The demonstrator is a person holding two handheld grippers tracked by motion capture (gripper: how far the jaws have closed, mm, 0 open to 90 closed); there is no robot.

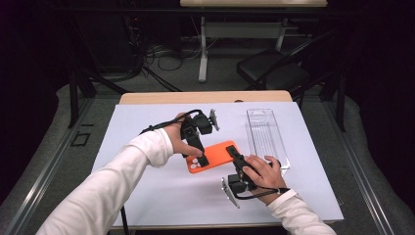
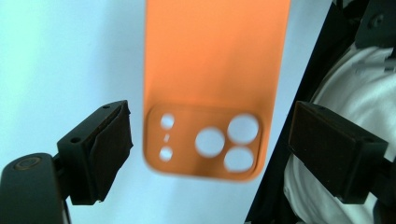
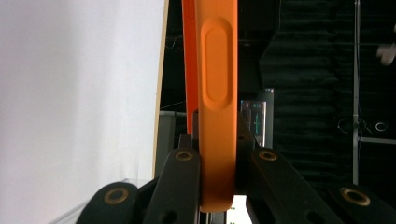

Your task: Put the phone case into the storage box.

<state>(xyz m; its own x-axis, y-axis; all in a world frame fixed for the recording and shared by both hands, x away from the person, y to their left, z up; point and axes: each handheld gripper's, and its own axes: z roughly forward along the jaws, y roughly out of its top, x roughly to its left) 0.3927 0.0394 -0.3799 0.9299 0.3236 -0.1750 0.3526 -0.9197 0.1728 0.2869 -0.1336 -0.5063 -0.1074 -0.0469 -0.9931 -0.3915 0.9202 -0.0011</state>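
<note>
At the white table (image 1: 147,191), the right gripper (image 1: 235,159) clamps its 2 jaws on the edge of an orange phone case (image 1: 215,154) (camera cut-outs toward the other hand). The left gripper (image 1: 198,154) hovers over that end, jaws spread wide and gripping nothing, beside a clear plastic tray (image 1: 266,134).

White long sleeves (image 1: 122,171) cover both forearms. Each black gripper, left (image 1: 195,147) and right (image 1: 236,160), trails a black cable (image 1: 161,126) and carries a grey three-cornered plate (image 1: 214,119); brass-ringed screws (image 3: 184,155) dot the jaw links.
</note>
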